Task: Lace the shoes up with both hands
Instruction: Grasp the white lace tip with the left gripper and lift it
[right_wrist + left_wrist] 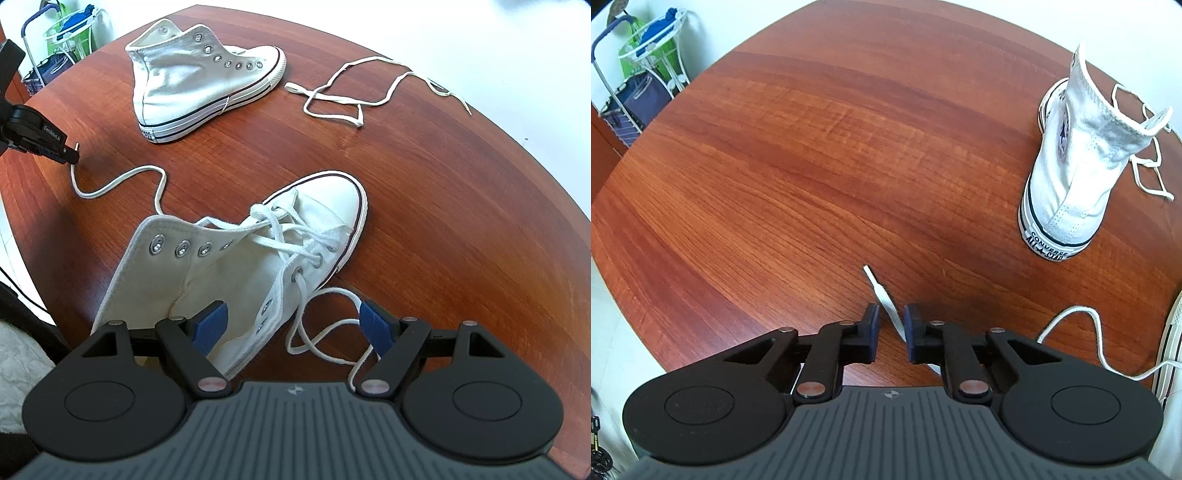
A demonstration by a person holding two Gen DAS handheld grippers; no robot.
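Left hand-held gripper (891, 317): jaws are standing narrow, a small gap showing. The lace end (886, 299) is passing between the pads and lying against the right one, not visibly clamped. Its long axis is running forward and slightly left, the tip lying on the surface (812, 147) just past the fingertips. The slack is trailing off right toward the near shoe at the frame edge.

Right hand-held gripper (293, 328): jaws are standing wide and gripping nothing. It is hanging over the ankle side of the near shoe (236, 258), with a lace loop (325, 332) lying between its pads.

Near shoe: it is lying on its side, toe pointing away. The lower eyelets are laced and the upper eyelets (181, 251) are sitting empty.

Relation for the coming move, as a judgement: the left hand-held gripper (70, 153) is sitting well left of the shoe's collar. The lace end will need pinching and carrying right to the next empty eyelet. The right hand is nearer the shoe for steadying it.

Pose: both tools are tilting steeply down.

Second shoe (184, 85) and loose lace (351, 92): both are lying farther back, untouched.
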